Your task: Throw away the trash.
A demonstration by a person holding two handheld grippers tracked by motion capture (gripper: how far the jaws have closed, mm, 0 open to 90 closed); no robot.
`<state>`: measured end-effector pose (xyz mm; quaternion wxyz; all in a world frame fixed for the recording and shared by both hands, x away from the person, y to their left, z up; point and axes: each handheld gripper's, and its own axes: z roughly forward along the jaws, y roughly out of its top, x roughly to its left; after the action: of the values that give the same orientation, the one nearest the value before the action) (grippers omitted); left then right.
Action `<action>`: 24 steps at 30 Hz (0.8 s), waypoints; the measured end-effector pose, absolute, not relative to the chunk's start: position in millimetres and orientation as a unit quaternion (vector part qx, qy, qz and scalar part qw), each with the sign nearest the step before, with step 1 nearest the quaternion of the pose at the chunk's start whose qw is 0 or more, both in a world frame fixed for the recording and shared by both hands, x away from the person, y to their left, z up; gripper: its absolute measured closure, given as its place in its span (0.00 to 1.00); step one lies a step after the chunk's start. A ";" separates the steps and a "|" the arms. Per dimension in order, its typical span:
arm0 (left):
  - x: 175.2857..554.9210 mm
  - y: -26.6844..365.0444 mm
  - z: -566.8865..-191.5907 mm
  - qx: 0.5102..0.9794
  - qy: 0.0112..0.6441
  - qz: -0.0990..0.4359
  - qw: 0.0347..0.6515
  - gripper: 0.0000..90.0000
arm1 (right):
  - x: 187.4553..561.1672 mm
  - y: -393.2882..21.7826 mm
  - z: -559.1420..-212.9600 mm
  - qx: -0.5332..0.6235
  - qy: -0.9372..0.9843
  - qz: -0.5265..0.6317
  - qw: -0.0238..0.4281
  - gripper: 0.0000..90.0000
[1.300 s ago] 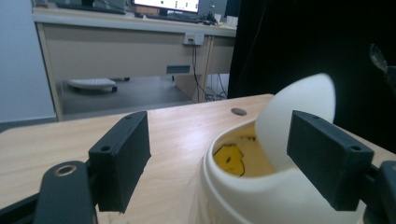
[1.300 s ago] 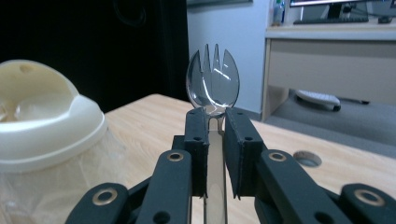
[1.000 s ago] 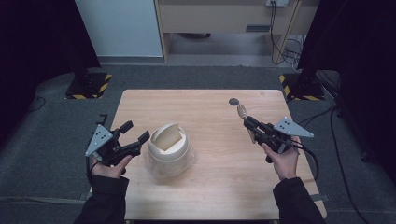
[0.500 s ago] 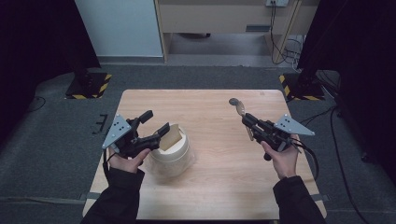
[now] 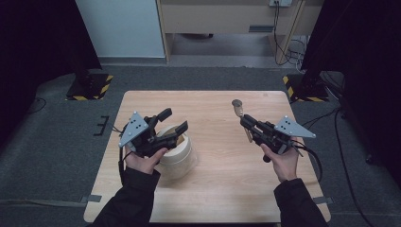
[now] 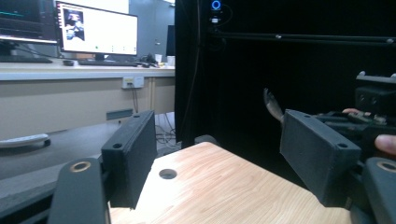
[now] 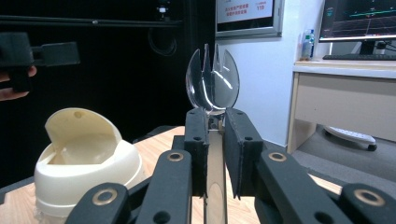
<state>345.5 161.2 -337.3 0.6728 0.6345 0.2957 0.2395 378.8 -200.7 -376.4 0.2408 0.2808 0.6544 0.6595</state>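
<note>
A cream round container [image 5: 182, 153] with a domed flap lid stands left of the table's middle; it also shows in the right gripper view [image 7: 84, 158]. My left gripper [image 5: 175, 119] hovers over its near-left side, open. Its jaws have just been closing slightly, with nothing between them [image 6: 219, 154]. My right gripper [image 5: 245, 119] is at the table's right, shut on the handle of a clear plastic spork [image 5: 238, 106]. The spork's head [image 7: 212, 84] sticks up beyond the jaws [image 7: 215, 116]. From the left gripper view the spork [image 6: 272, 105] is seen far off.
The wooden table [image 5: 213, 198] has a small hole [image 6: 167, 173] near its far corner. Grey floor lies around it, with black curtains at both sides. A desk with monitors [image 6: 95, 28] stands beyond.
My left hand has moved right and up from the table's left edge to above the container. The right hand with the spork has kept still.
</note>
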 end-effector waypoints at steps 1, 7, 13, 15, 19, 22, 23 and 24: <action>345.8 157.2 -336.6 0.635 0.294 0.237 0.674 0.31 | 377.8 -199.9 -377.1 0.279 0.655 0.660 0.241 0.89; 349.2 133.8 -335.1 0.634 0.293 0.226 0.679 0.33 | 373.0 -194.6 -381.1 0.268 0.655 0.667 0.234 0.89; 355.3 115.9 -338.2 0.633 0.301 0.211 0.681 0.38 | 369.2 -190.5 -384.2 0.263 0.656 0.669 0.228 0.89; 357.4 110.9 -339.0 0.630 0.304 0.206 0.684 0.38 | 368.6 -190.2 -384.7 0.262 0.657 0.669 0.228 0.89; 360.0 100.0 -340.8 0.628 0.309 0.196 0.687 0.41 | 366.0 -188.9 -386.1 0.260 0.658 0.670 0.226 0.89; 362.1 91.0 -342.4 0.633 0.310 0.189 0.683 0.42 | 364.5 -188.4 -386.8 0.258 0.659 0.669 0.225 0.89; 362.8 88.6 -342.9 0.635 0.311 0.187 0.682 0.43 | 364.3 -188.3 -387.2 0.256 0.660 0.669 0.226 0.89; 363.4 86.2 -343.4 0.636 0.311 0.184 0.682 0.44 | 363.9 -187.9 -387.5 0.256 0.660 0.669 0.225 0.89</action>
<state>363.4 86.2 -343.4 0.6819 0.6358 0.3114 0.1840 363.9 -187.9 -387.5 0.2250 0.2557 0.6602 0.6694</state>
